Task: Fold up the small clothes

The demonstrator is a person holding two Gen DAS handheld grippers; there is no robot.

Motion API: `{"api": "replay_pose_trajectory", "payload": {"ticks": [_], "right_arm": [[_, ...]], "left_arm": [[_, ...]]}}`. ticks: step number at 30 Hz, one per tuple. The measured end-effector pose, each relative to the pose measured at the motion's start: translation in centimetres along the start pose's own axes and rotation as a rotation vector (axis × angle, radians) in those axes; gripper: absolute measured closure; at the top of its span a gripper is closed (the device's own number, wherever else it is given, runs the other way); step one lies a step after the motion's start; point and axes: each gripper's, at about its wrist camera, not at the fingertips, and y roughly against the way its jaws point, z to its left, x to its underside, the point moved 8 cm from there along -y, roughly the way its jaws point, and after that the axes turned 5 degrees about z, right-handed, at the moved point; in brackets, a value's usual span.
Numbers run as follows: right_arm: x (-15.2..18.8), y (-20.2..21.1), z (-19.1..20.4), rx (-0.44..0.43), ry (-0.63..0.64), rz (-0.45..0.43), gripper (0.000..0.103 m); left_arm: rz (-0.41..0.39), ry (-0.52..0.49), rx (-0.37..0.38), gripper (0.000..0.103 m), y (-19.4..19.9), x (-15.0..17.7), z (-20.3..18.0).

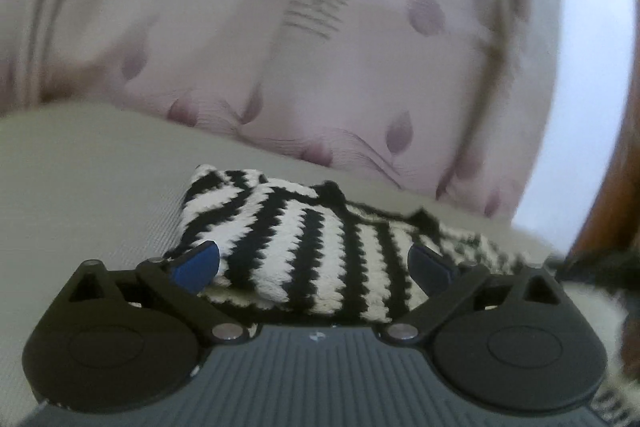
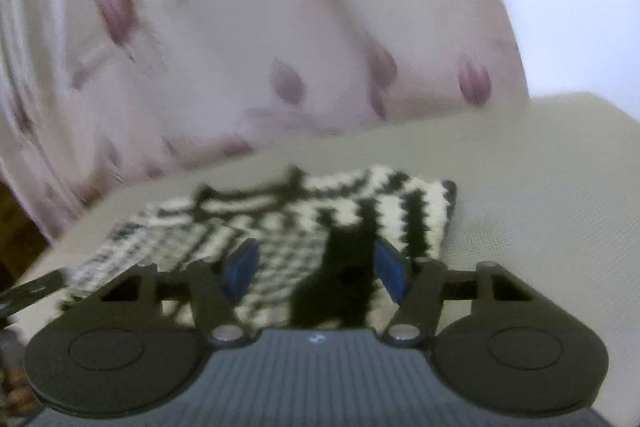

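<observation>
A black-and-white striped knit garment (image 1: 304, 247) is lying on a beige surface (image 1: 88, 179), w/ a pink patterned curtain (image 1: 320, 75) hanging at the far side. The left gripper (image 1: 314, 263) is being held w/ jaws wide apart, a folded part of the garment between them, unpinched. The right gripper (image 2: 316, 273) is being held partly apart over the knit; the view is blurred.

The striped knit garment (image 1: 304, 247) runs out of sight beneath the left gripper (image 1: 314, 263). Beyond it, the flowered curtain (image 1: 340, 75) blurs.
</observation>
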Motion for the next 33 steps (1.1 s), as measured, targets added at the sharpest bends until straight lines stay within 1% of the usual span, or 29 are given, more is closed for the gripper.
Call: {"api": "replay_pose_trajectory", "payload": {"ticks": [1, 2, 4, 5, 6, 7, 9, 11, 13, 14, 16, 18, 20, 24, 28, 33], "right_arm": [[-0.1, -1.0, -0.3, 0.013, -0.004, 0.029, 0.04], [0.1, -2.1, -0.5, 0.008, -0.011, 0.069, 0.045], [0.7, -3.8, -0.4, 0.011, -0.015, 0.122, 0.08], [0.9, -4.3, -0.1, 0.02, 0.005, 0.131, 0.086], [0.9, -4.6, 0.3, 0.032, 0.031, 0.124, 0.088], [0.7, -4.4, 0.6, 0.046, 0.056, 0.099, 0.09], [-0.7, -3.1, 1.2, 0.055, 0.074, 0.007, 0.09], [-2.4, -1.3, 1.5, 0.052, 0.066, -0.088, 0.09], [-3.9, -0.5, 0.9, 0.07, 0.047, -0.142, 0.09], [-4.3, -0.4, 0.3, 0.084, 0.036, -0.152, 0.09], [-4.1, -1.1, -1.4, 0.104, -0.003, -0.129, 0.09], [-2.9, -2.6, -2.9, 0.114, -0.032, -0.076, 0.09], [-1.6, -3.8, -3.8, 0.127, -0.049, -0.032, 0.09], [-0.1, -5.1, -4.7, 0.139, -0.085, 0.006, 0.09], [0.2, -5.6, -5.3, 0.112, -0.121, 0.045, 0.089], [0.4, -5.9, -6.7, 0.045, -0.226, 0.054, 0.089]], "left_arm": [[-0.027, 0.029, -0.002, 0.001, 0.3, -0.2, 0.5], [-0.034, 0.046, -0.014, 0.001, 0.3, -0.2, 0.9], [-0.006, 0.072, -0.001, 0.001, -0.1, -0.1, 1.3], [0.002, 0.087, -0.002, 0.001, -0.2, -0.1, 1.6], [0.004, 0.107, -0.012, 0.001, -0.3, 0.0, 2.0], [0.003, 0.122, -0.015, 0.001, -0.3, 0.1, 2.4], [-0.007, 0.161, -0.02, 0.0, -0.3, 0.1, 2.9], [-0.004, 0.196, -0.036, 0.0, -0.2, 0.1, 3.5], [0.006, 0.213, -0.035, 0.0, -0.2, 0.1, 3.8], [0.008, 0.213, -0.038, 0.0, -0.1, 0.1, 3.8], [0.016, 0.203, -0.04, 0.0, -0.2, 0.1, 3.8], [0.026, 0.196, -0.049, 0.0, -0.4, 0.1, 3.7], [0.032, 0.197, -0.052, 0.0, -0.5, 0.1, 3.8], [0.043, 0.21, -0.07, 0.0, -0.6, 0.3, 4.2], [0.049, 0.208, -0.086, 0.0, -0.8, 0.4, 4.3], [0.059, 0.199, -0.097, 0.0, -1.0, 0.4, 4.2]]}}
